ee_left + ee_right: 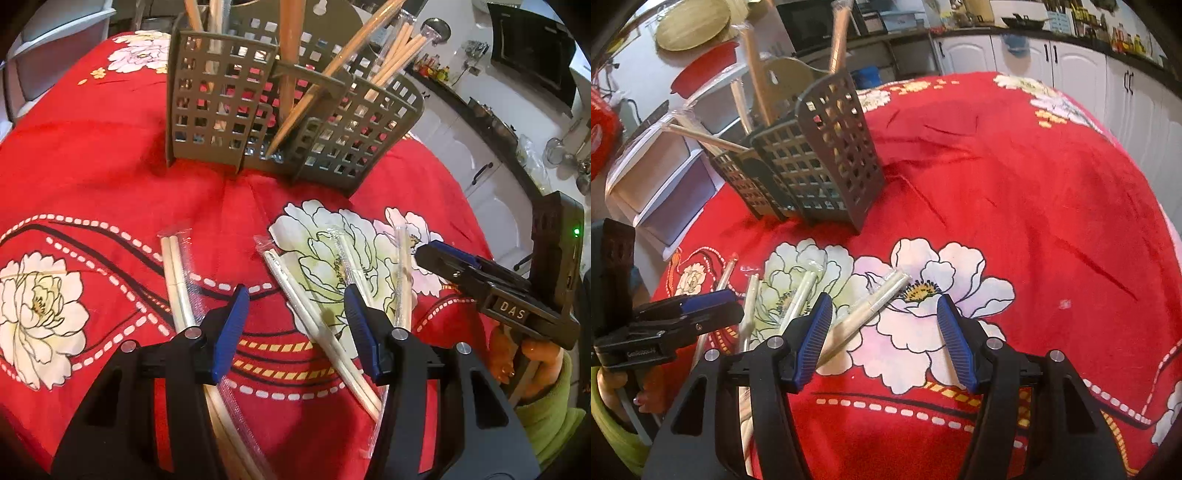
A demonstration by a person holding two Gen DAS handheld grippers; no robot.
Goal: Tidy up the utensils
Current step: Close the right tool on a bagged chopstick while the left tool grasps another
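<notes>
Spread blue pads of the left gripper bracket a wrapped chopstick pair without pressing it; its long axis runs diagonally toward the grey slotted holder on the red flowered cloth. Tilted downward, the right gripper hangs open over another wrapped pair, empty.

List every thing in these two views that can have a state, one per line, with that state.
Grey plastic lattice utensil caddy: upright on the cloth, holding wooden utensils and wrapped chopsticks.
Clear-wrapped pairs of wooden chopsticks: lying loose on the cloth.
Red floral tablecloth: spread, creased.
Left gripper: open, over one wrapped pair.
Right gripper: open, holding nothing.
</notes>
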